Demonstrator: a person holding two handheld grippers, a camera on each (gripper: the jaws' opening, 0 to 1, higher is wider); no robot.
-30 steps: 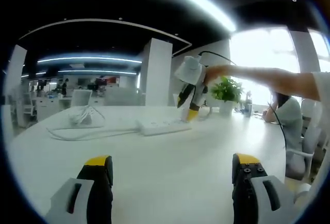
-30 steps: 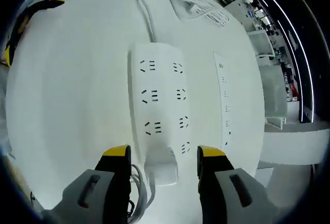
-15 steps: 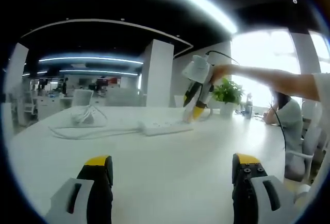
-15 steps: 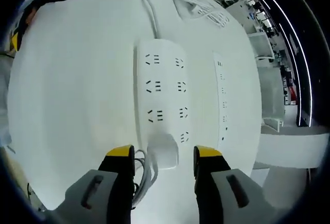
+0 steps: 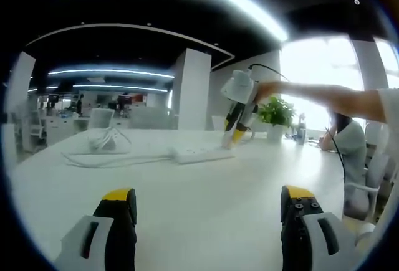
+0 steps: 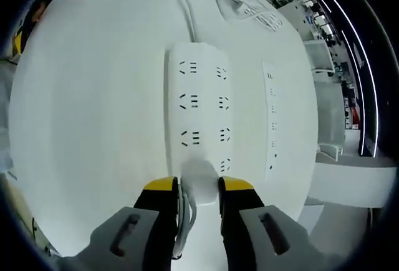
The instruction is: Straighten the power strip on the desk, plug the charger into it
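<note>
In the right gripper view, the right tongs [image 6: 198, 185] were seen closed on the white charger [image 6: 199, 184], their yellow-tipped jaws pressed against its two sides. The charger's white cable [image 6: 186, 221] was seen running back between the jaws. The charger was held at the near end of the power strip [image 6: 202, 112], touching or just above it; which could not be told. The power strip was laid flat on the white table [image 6: 87, 115], its long axis in line with the jaws, with two columns of sockets on its upper face. Its cord [image 6: 184, 6] was led away from the far end to a loose coil [image 6: 246, 6] further along the table. A second row of sockets [image 6: 271, 124] was seen beside the strip, near the table's edge.

In the left gripper view, the left tongs [image 5: 206, 209] were held open and empty, low over the bare table [image 5: 206, 184], well apart from the strip. Further off, the power strip [image 5: 202, 154] was seen on the table with the right tongs [image 5: 237, 121] pointed down at its right end, carried by a person's outstretched hand [image 5: 268, 89]. Beyond these, a potted plant [image 5: 274, 112] stood on the table, and an office interior with white columns was seen.
</note>
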